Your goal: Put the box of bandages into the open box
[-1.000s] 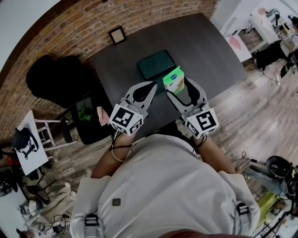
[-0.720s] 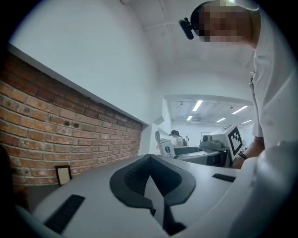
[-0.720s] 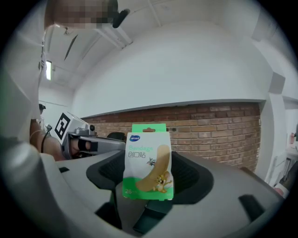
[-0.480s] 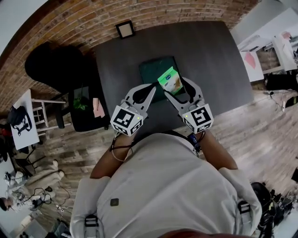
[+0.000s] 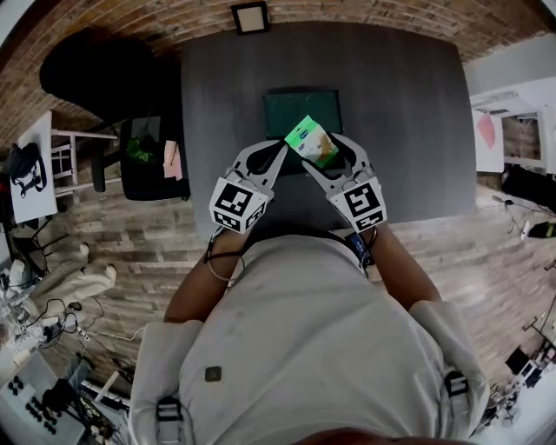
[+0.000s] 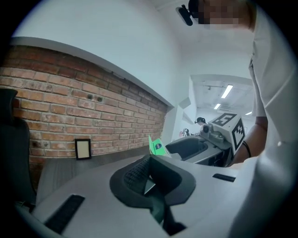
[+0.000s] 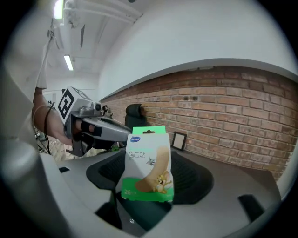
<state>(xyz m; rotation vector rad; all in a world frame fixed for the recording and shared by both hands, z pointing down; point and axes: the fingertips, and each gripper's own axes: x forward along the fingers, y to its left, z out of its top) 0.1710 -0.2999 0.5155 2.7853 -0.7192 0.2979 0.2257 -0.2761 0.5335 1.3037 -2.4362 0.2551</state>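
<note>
Bandage box (image 5: 310, 142) clamped in right gripper (image 5: 318, 150), over near rim of open box (image 5: 295, 106), mid-desk (image 5: 400, 104). Left gripper (image 5: 280, 152) closed, empty. You: carry toward far edge, lower inside walls, then release.

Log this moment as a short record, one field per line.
right gripper: shut on the box of bandages
left gripper: shut, empty, beside the right one
open box: dark green, on the dark table
placement: box of bandages over the open box's near edge in the head view, not yet inside
backdrop: picture frame against the brick wall
</note>
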